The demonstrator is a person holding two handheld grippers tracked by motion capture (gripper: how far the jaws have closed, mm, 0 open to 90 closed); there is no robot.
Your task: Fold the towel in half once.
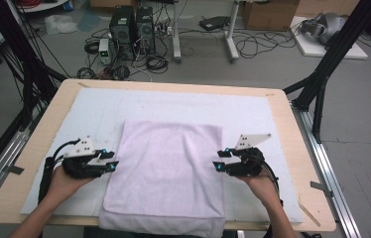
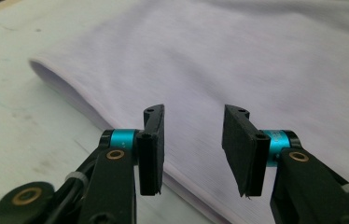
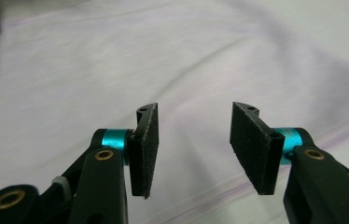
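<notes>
Folded lilac towel [image 1: 166, 171] lying flat mid-table on a white mat [image 1: 253, 111].
Left gripper [image 1: 114, 165] at its left edge, right gripper [image 1: 216, 165] at its right edge; both with jaws apart, holding nothing.

High view looks down on the table [image 1: 292, 148]; gripper views (close, low) share its towel [image 1: 168, 168].
</notes>
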